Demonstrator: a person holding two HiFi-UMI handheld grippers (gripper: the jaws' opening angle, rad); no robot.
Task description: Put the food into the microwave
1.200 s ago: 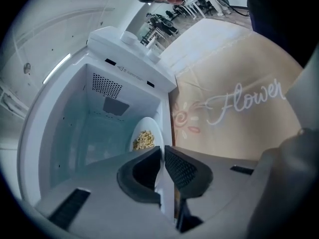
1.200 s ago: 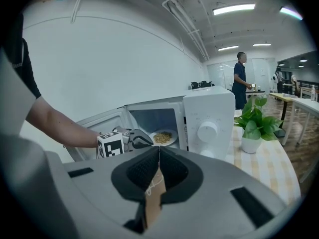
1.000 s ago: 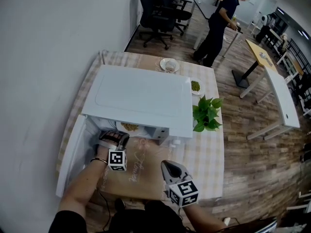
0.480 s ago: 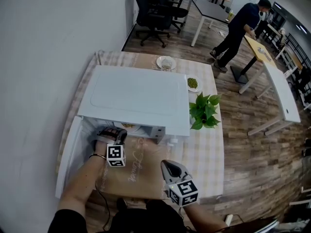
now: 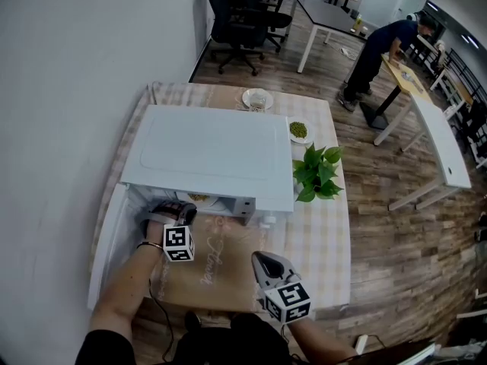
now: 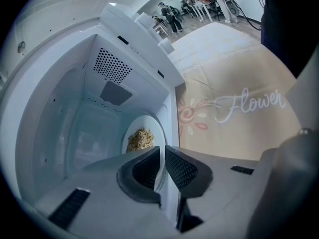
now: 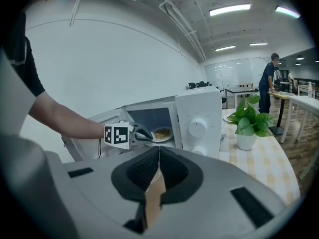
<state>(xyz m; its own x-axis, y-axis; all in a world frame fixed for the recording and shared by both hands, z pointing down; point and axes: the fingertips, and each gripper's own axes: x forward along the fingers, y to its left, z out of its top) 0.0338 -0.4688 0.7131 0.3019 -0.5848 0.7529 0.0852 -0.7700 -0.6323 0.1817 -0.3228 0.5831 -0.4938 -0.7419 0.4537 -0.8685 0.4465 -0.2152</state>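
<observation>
Placing step, nearly done: my left gripper fingers pinch the rim of the plate of food, already inside the microwave by the bench's left edge. Right gripper fingers are closed, empty. Next: release, back out, swing the door closed.

The clearest change is the person in dark clothes, far behind the microwave. First standing behind its right end, the person steps further off to the right of it and now bends over a wooden-topped surface. At the microwave's open front, the left claw tilts a little, and its marker cube turns with it. Slightly less of the plate of food gripped in that claw shows from under the microwave's top edge. The head view itself swings a touch, so the microwave sits a little further left.
</observation>
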